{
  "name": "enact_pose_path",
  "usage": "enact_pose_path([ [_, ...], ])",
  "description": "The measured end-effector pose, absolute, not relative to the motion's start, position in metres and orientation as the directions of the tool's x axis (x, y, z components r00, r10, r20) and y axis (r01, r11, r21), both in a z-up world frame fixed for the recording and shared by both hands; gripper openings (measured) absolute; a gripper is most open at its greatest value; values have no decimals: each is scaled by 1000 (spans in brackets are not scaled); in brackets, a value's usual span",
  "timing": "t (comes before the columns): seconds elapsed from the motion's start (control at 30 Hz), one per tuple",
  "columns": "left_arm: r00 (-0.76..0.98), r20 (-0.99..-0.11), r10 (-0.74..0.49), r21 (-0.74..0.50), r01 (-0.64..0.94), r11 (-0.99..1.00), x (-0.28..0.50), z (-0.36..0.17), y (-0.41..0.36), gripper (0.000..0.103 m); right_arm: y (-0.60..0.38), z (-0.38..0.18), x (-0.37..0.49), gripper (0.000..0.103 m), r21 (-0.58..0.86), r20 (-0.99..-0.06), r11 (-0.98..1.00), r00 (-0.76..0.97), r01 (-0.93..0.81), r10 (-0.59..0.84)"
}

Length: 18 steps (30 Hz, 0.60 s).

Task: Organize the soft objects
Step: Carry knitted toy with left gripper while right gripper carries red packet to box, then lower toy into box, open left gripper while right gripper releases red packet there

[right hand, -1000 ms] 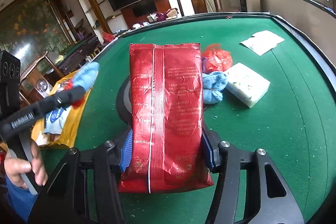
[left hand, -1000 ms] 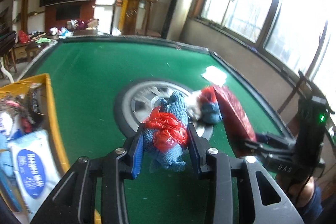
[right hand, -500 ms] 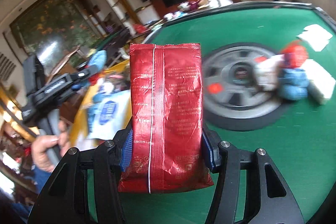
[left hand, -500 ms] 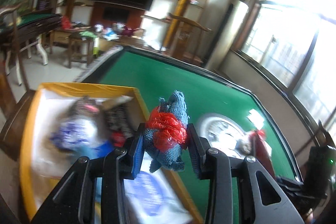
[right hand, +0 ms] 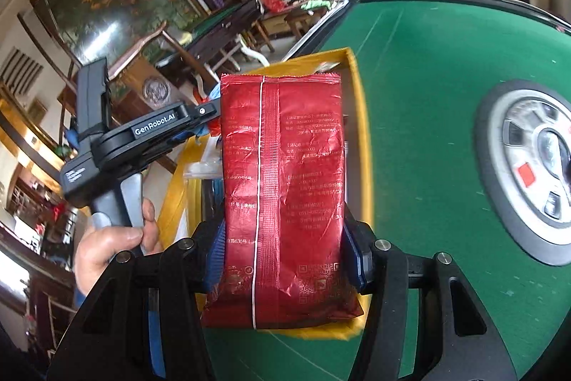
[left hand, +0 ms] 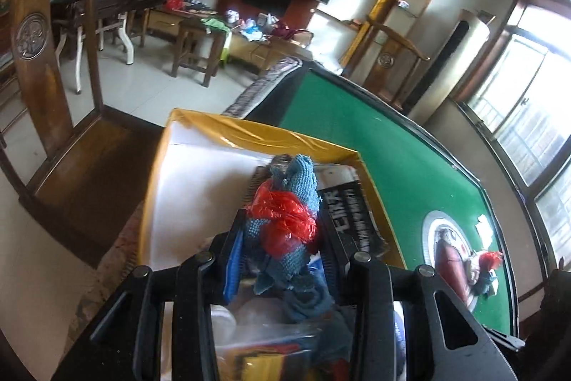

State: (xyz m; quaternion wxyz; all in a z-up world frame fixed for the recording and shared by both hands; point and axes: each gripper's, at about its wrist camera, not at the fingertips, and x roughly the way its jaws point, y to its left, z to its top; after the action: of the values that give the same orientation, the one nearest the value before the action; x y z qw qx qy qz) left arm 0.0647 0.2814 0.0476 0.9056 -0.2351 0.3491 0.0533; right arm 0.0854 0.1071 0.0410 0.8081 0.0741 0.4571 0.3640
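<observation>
My left gripper (left hand: 282, 259) is shut on a blue knitted cloth tied with red plastic (left hand: 285, 220) and holds it over the yellow box (left hand: 257, 134), which holds several packets. My right gripper (right hand: 285, 256) is shut on a red foil packet (right hand: 282, 188), held upright above the box's near edge (right hand: 360, 116). The left gripper also shows in the right wrist view (right hand: 210, 116), over the box. More soft items (left hand: 481, 270) lie on the green table by the round centre plate (left hand: 442, 238).
The green felt table (right hand: 428, 66) stretches to the right with its round metal centre plate (right hand: 535, 166). A wooden chair (left hand: 53, 95) stands left of the box. Other tables and stools stand farther back on the tiled floor.
Both grippers have swung left from the table's centre to the yellow box, each carrying its item. The box now lies directly under them.
</observation>
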Motion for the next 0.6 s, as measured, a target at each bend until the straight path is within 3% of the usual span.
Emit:
enact_pose_path([
  [0.37, 707, -706, -37, -335, -287, 897, 76, 38, 279, 38, 154, 25, 90, 55, 352, -746, 785, 354, -509, 564],
  [0.5, 700, -714, -29, -322, -292, 901, 76, 37, 279, 39, 156, 27, 80, 59, 314, -748, 786, 371, -532, 550],
  [0.6, 704, -710, -32, -336, -298, 894, 74, 38, 282, 48, 152, 28, 75, 67, 313, -735, 771, 372, -555, 566],
])
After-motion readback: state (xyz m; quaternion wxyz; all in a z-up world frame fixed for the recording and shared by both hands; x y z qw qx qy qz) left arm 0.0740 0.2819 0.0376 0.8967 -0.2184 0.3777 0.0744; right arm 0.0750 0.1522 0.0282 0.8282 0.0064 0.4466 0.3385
